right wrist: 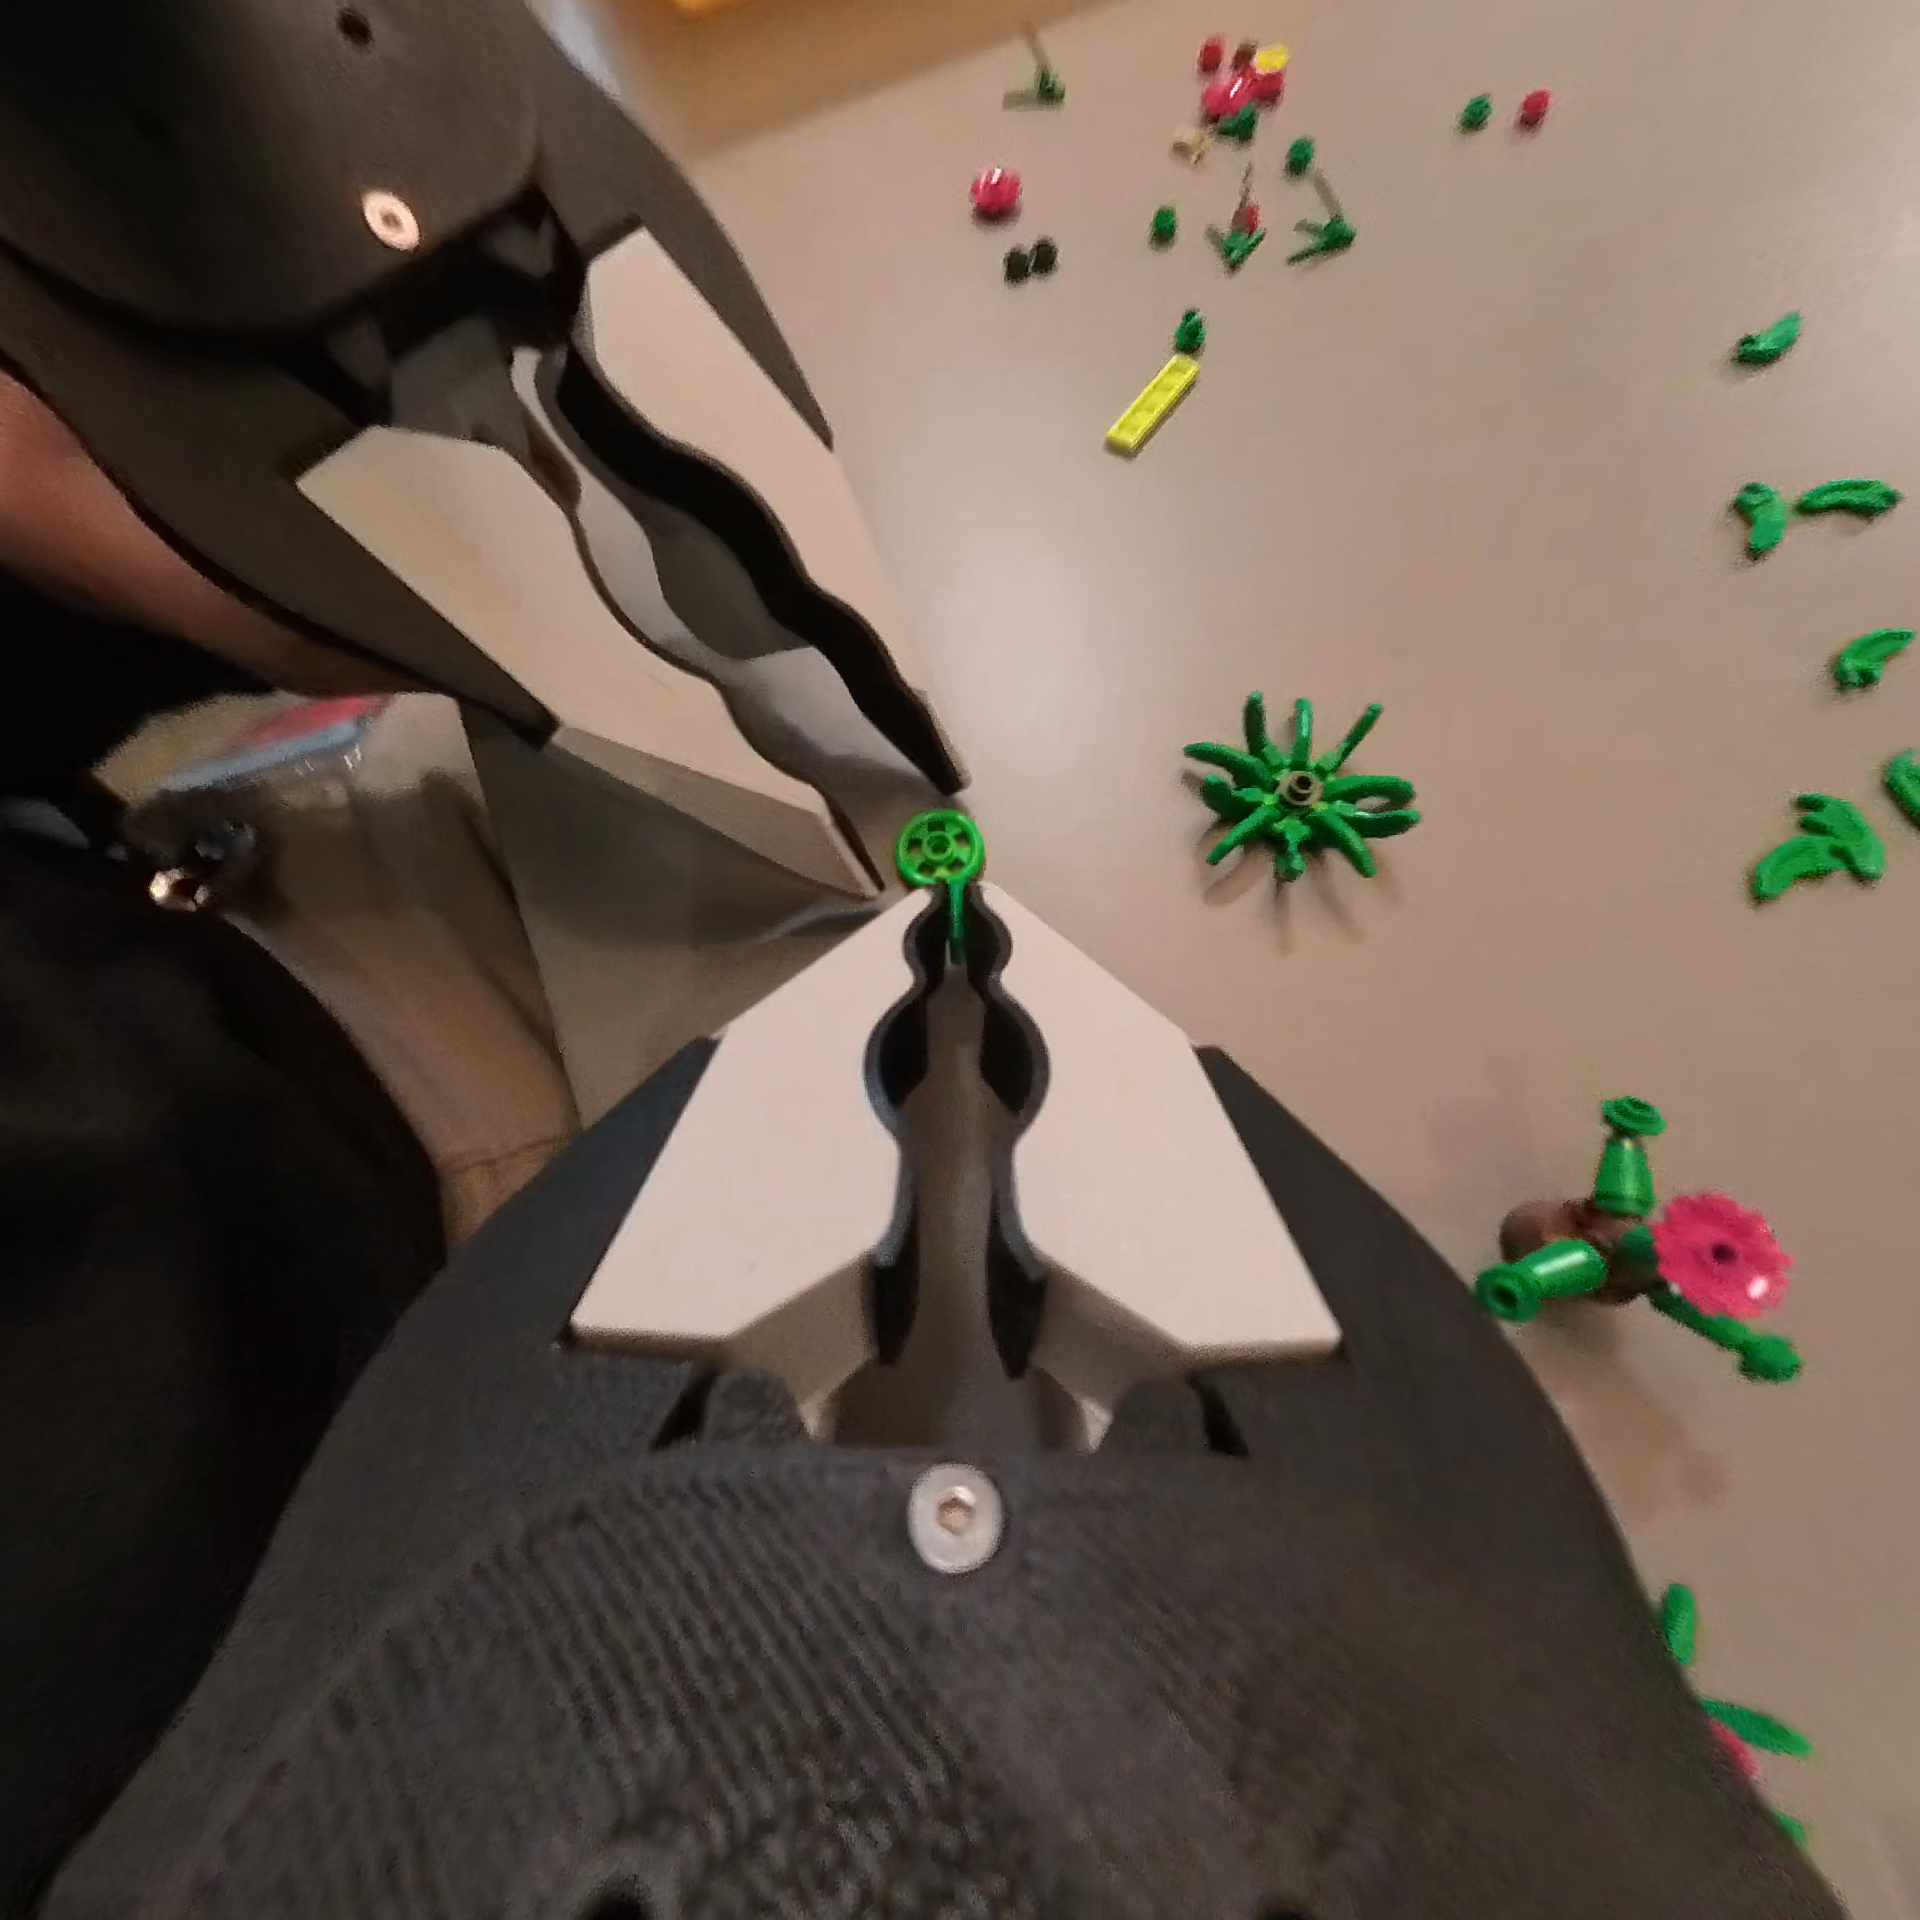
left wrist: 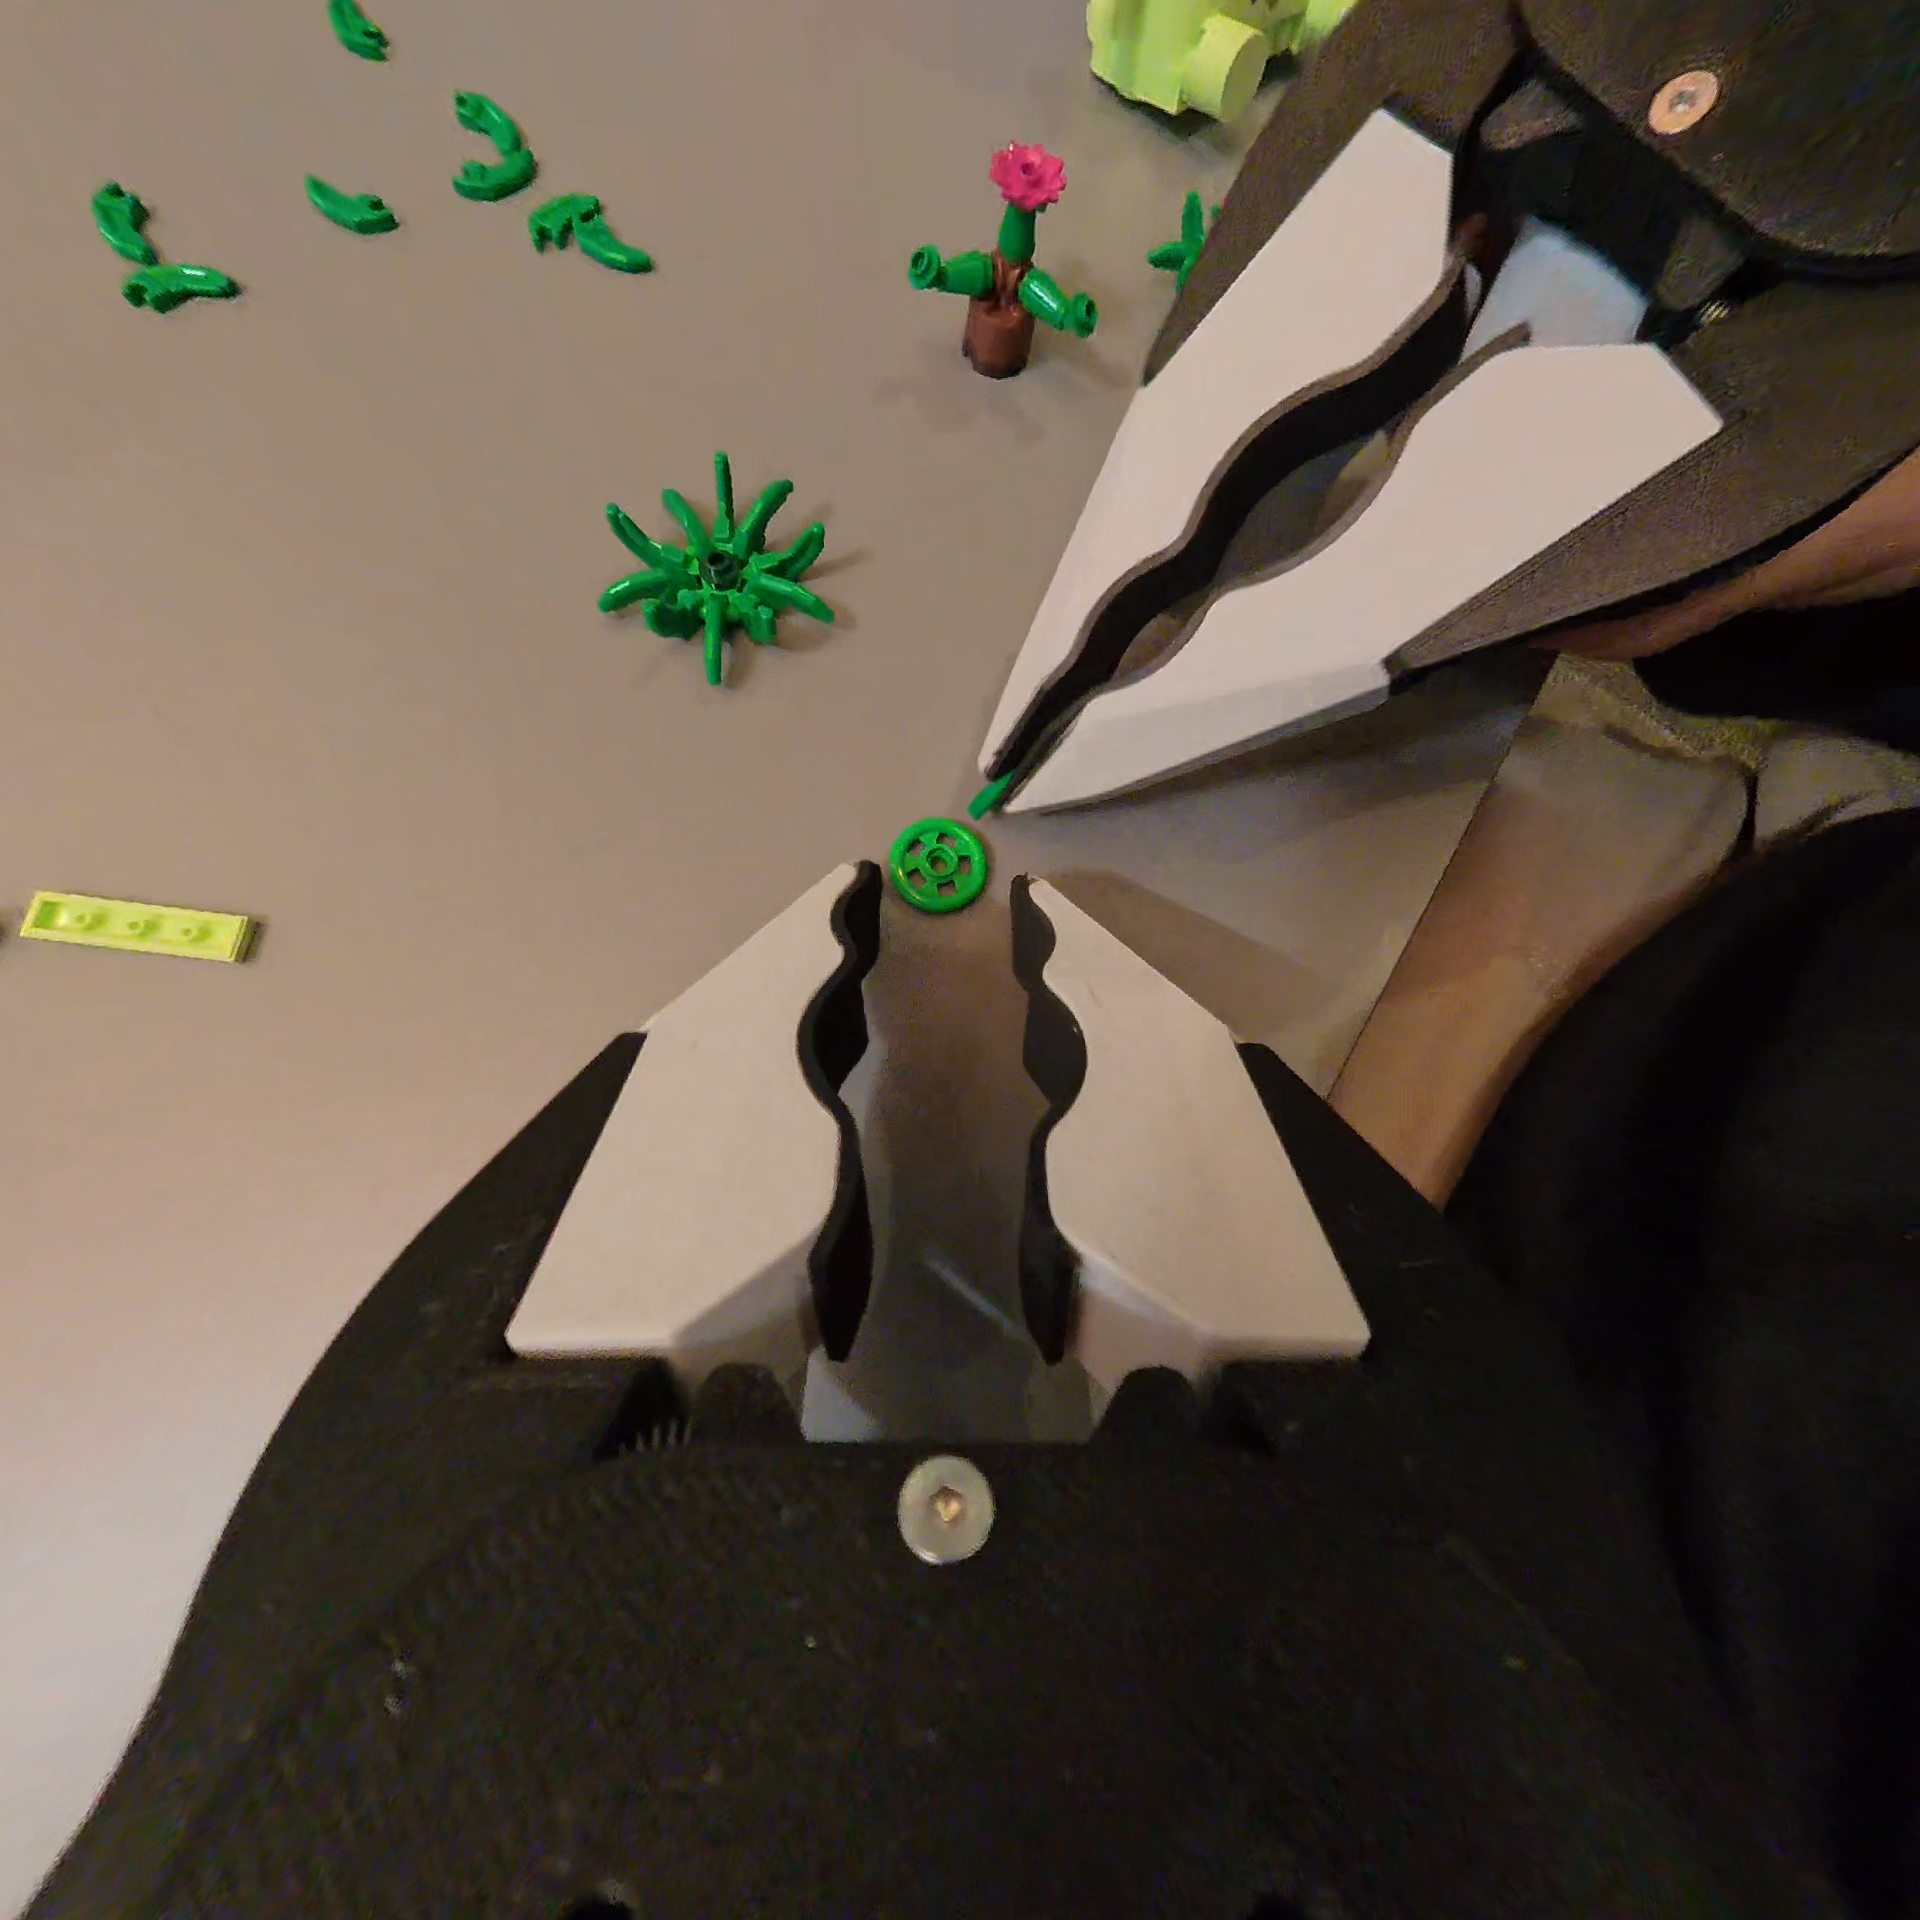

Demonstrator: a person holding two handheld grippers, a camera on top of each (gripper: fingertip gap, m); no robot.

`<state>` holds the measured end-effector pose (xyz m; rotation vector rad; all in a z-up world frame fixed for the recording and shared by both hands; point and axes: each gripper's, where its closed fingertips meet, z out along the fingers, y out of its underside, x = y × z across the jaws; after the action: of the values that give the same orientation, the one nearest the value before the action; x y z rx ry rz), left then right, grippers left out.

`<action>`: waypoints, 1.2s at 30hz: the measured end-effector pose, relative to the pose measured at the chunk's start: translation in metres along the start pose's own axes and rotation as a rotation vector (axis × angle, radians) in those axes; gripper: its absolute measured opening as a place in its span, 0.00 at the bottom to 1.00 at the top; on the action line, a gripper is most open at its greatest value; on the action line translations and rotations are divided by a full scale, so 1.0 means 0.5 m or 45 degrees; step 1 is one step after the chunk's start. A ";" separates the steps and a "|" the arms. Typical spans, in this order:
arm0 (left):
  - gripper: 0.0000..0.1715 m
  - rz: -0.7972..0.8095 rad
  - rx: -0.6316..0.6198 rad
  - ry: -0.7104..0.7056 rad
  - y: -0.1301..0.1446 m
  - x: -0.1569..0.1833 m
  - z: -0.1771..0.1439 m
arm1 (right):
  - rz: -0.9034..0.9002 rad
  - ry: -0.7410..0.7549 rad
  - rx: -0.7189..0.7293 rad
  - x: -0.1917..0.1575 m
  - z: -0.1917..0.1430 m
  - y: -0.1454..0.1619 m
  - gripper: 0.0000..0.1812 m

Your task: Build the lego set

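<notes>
A small round green wheel-like piece (left wrist: pixel 938 868) sits on the tip of a thin green stem (right wrist: pixel 956 920). My right gripper (right wrist: pixel 951 899) is shut on that stem; in the left wrist view it (left wrist: pixel 997 792) comes in from the upper right. My left gripper (left wrist: pixel 943 881) is open, its tips on either side of the round piece, the left fingertip (left wrist: pixel 868 883) close to its rim. In the right wrist view the left gripper (right wrist: pixel 920 836) reaches in from the upper left around the round piece (right wrist: pixel 940 847).
On the grey table (left wrist: pixel 416 727) lie a spiky green plant (left wrist: pixel 712 571), a pink flower on a brown stump (left wrist: pixel 1003 281), a lime plate (left wrist: pixel 135 925), loose green leaves (left wrist: pixel 488 145) and a lime build (left wrist: pixel 1195 52). Small red and green parts (right wrist: pixel 1236 94) lie farther off. My left and right fingertips are right by each other. Both grippers' tips are roughly 7 cm from the spiky green plant (left wrist: pixel 712 571). The right camera catches it too, in the right wrist view (right wrist: pixel 1299 790).
</notes>
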<state>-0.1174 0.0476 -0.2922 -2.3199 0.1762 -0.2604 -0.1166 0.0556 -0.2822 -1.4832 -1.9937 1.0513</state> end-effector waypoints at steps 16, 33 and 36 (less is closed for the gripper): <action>0.13 -0.018 -0.008 0.138 0.003 0.023 0.000 | -0.050 -0.053 -0.083 -0.019 -0.008 0.002 0.01; 0.10 0.015 -0.030 0.150 0.013 0.031 -0.003 | -0.030 -0.065 -0.177 -0.038 0.001 0.018 0.00; 0.11 0.039 -0.033 0.135 0.016 0.030 -0.006 | -0.014 -0.072 -0.190 -0.037 0.001 0.019 0.00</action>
<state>-0.1037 0.0367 -0.2940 -2.3283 0.2693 -0.3674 -0.1052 0.0393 -0.2884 -1.5310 -2.1592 0.9681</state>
